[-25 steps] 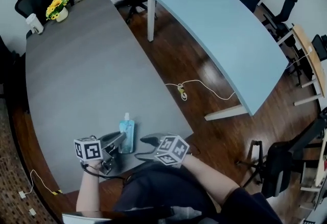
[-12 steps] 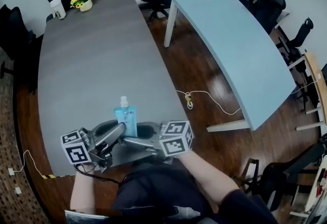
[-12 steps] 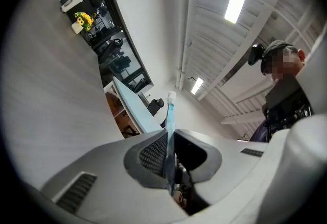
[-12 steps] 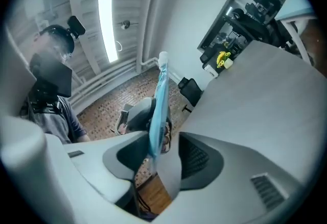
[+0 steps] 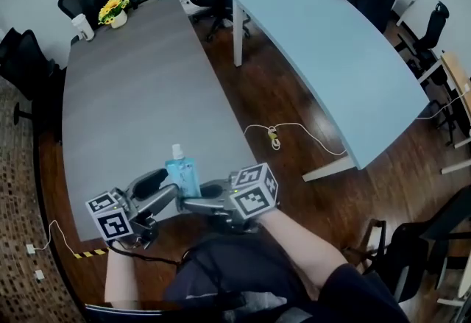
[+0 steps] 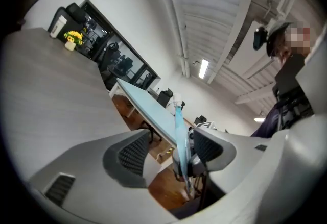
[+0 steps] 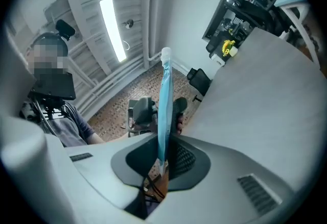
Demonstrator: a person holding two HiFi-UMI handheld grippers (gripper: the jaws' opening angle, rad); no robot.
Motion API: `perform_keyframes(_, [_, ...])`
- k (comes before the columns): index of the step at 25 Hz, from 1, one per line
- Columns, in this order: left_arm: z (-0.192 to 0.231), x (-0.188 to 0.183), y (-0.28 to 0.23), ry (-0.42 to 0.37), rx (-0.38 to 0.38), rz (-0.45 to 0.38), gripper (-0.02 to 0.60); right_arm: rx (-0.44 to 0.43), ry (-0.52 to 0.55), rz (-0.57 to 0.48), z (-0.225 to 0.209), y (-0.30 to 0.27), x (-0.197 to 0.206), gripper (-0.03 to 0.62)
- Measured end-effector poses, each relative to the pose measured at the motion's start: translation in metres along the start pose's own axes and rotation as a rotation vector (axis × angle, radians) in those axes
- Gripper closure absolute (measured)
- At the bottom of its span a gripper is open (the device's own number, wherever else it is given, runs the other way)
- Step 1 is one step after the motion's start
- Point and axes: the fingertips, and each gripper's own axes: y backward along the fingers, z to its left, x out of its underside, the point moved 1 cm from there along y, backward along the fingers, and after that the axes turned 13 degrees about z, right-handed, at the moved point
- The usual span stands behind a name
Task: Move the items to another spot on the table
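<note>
The blue pouch (image 5: 182, 176) with its white cap stands upright over the near end of the grey table (image 5: 125, 93), between the two grippers. The right gripper (image 5: 188, 204) has just been closing, and its jaws now pinch the pouch's lower edge. The left gripper (image 5: 163, 190) has just been opening. Its jaws stand apart with the pouch between them, close by one pad and clear of the other. Yellow flowers (image 5: 110, 8) and a white cup (image 5: 83, 26) sit at the far end. A light blue table (image 5: 331, 49) stands to the right.
</note>
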Motion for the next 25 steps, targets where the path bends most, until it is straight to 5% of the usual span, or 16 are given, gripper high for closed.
perform_keyframes(3, [-0.034,0.004,-0.011,-0.037,0.052,0.02,0.234,-0.091,-0.031,0.002,0.025,0.014,0.018,0.577])
perform_keyframes(6, [-0.057,0.013,-0.034,-0.092,0.046,0.087,0.232,-0.146,-0.05,0.023,0.04,0.018,0.03,0.579])
perform_keyframes(10, [-0.08,0.026,-0.053,-0.063,0.131,0.087,0.232,-0.147,0.0,0.147,0.058,0.01,0.045,0.579])
perform_keyframes(13, [-0.094,0.024,-0.055,-0.074,0.159,0.037,0.314,-0.144,0.01,0.178,0.062,0.013,0.055,0.578])
perform_keyframes(17, [-0.088,0.019,-0.041,-0.051,0.167,-0.023,0.314,-0.174,-0.047,0.15,0.059,0.019,0.055,0.577])
perform_keyframes(20, [-0.071,0.015,-0.03,-0.041,0.144,-0.035,0.474,-0.175,-0.058,0.181,0.055,0.008,0.05,0.577])
perform_keyframes(25, [-0.068,0.004,-0.019,-0.117,0.181,-0.086,0.505,-0.188,-0.111,0.216,0.049,0.0,0.038,0.576])
